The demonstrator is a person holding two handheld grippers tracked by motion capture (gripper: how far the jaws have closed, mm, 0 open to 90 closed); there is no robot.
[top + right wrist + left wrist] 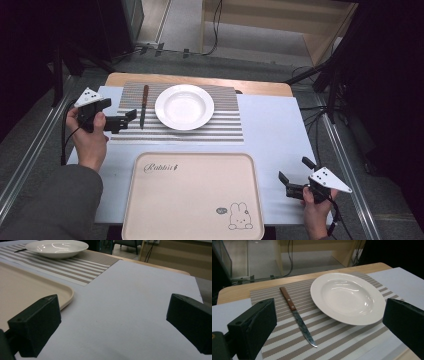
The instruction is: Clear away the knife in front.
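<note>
- One left gripper (126, 118), jaws wide apart and empty, hovers at the placemat's (225, 125) left edge.
- One knife (144, 105) lies on the mat just beyond those jaws, beside one white plate (184, 106).
- One beige tray (192, 200) sits nearer the person.
- One right gripper (295, 174), spread wide and empty, sits well apart.

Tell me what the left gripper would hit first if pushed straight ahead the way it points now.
Probably the knife: the open left gripper points at it across the striped placemat, with the white plate beyond it. Its height above the mat is unclear.
</note>
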